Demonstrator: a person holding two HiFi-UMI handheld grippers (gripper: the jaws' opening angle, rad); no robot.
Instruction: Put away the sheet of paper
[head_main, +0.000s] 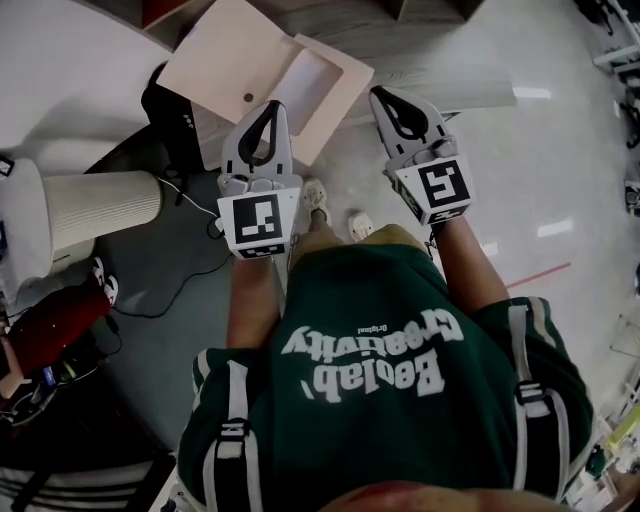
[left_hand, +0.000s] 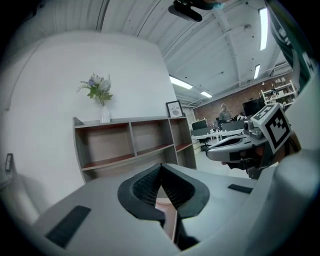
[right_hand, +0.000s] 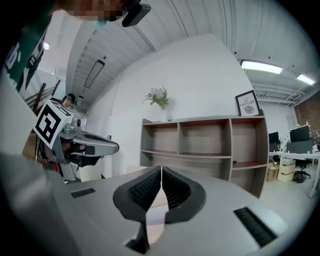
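1. We see a person in a green shirt (head_main: 380, 400) who stands and holds the two grippers out forward, side by side and apart from each other.
2. The left gripper (left_hand: 161, 169) has its fingers pressed together at the tips, and nothing is clamped between them.
3. The right gripper (right_hand: 161, 170) is the same: its two tips meet in one thin line and hold nothing.
4. Both grippers point about level toward a grey shelf unit (right_hand: 210, 145) with red-brown boards, which stands against a white wall.
5. On top of the shelf unit stand a vase of flowers (right_hand: 161, 102) and a framed picture (right_hand: 248, 104).
6. In the head view a pale peach folder (head_main: 215, 60) lies flat beyond the person's shoes (head_main: 316, 196).
7. On the right part of the folder there is a whiter rectangle, which we take for the sheet of paper (head_main: 312, 80); it lies fully inside the outline of the folder.
8. In the head view the tips of the left gripper overlap the near edge of the folder, and the tips of the right gripper stand just beside its right corner.
9. In the two gripper views the folder shows only low down, through the gap under the closed tips, so it lies below the jaws and not in them.
10. What carries the folder we cannot tell; a black object (head_main: 170, 110) shows at its left edge.
11. Further left stands a white ribbed cylinder (head_main: 100, 205), and a black cable (head_main: 190, 285) runs over the dark floor near it.
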